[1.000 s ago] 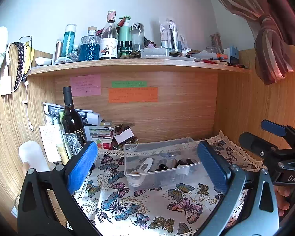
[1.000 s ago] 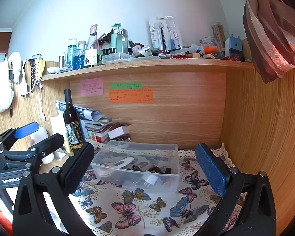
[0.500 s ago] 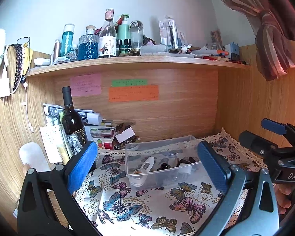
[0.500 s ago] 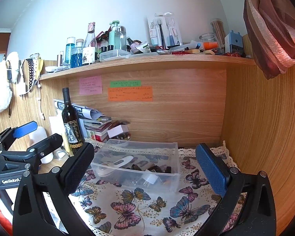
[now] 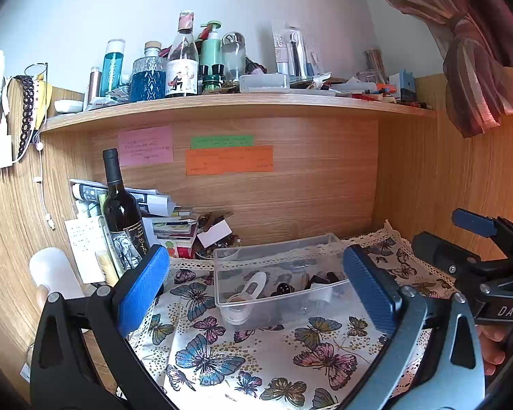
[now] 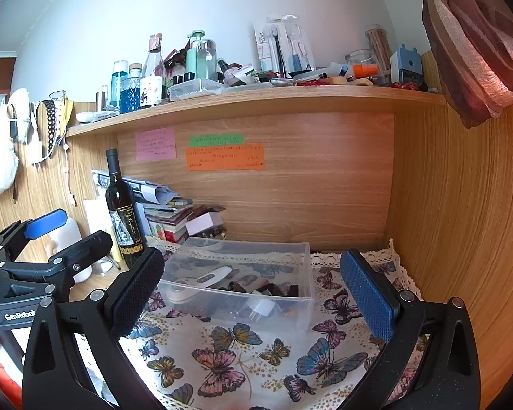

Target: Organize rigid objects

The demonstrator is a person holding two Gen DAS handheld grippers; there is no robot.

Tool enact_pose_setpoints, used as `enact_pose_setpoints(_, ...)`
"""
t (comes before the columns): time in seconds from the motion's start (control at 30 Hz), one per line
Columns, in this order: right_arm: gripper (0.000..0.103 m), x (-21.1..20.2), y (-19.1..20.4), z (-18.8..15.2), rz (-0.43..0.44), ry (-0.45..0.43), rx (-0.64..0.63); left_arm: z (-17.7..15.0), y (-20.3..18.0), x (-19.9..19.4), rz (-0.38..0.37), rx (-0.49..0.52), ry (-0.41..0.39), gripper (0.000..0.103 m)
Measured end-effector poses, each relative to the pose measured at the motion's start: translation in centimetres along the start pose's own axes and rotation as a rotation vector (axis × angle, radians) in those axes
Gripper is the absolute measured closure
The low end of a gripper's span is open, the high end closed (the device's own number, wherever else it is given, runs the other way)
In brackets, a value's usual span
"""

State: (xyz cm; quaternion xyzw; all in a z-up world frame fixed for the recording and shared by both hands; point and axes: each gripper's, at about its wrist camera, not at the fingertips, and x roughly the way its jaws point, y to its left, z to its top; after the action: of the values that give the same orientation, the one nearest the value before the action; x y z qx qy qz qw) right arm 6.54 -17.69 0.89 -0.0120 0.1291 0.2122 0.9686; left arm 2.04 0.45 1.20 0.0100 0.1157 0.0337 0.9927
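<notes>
Bin (image 5: 277, 283), a clear plastic box without lid, stands on the butterfly cloth (image 5: 242, 352) straight ahead of both grippers, near their fingertips but apart from them. Inside it lies a white thermometer (image 5: 253, 285) with its round head toward the tools, and beside it several small dark pieces (image 6: 266, 288) and a white plug (image 6: 261, 307); the small pieces are too blurred to name. Its walls are transparent, so the lace edge of the cloth shows through them. The left gripper (image 5: 256, 283) is spread wide and holds nothing, and the right gripper (image 6: 253, 290) is also spread wide and holds nothing. A wine bottle (image 5: 121, 215) stands upright ahead and to the left of the bin, before a pile of books (image 6: 169, 218). The left view shows the right gripper at its right edge with a part of the hand under it; the right view shows the left gripper at its left edge.
</notes>
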Motion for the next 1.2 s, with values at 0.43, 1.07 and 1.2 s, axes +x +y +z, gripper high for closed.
enact_pose_setpoints(0.43,0.000,0.25,-0.07,-0.04,0.002,0.010,-0.001,-0.05,0.52,0.47,-0.007,-0.015,0.008,0.000)
enact_pose_setpoints(1.07,0.000,0.58,0.04,-0.26,0.008,0.019,-0.010,-0.26,0.27,0.68,-0.045,-0.012,0.018,0.000)
enact_pose_setpoints(1.2,0.000,0.69,0.05,-0.33,0.010,0.022,-0.013,-0.25,0.34,0.73,-0.050,-0.021,0.020,0.000)
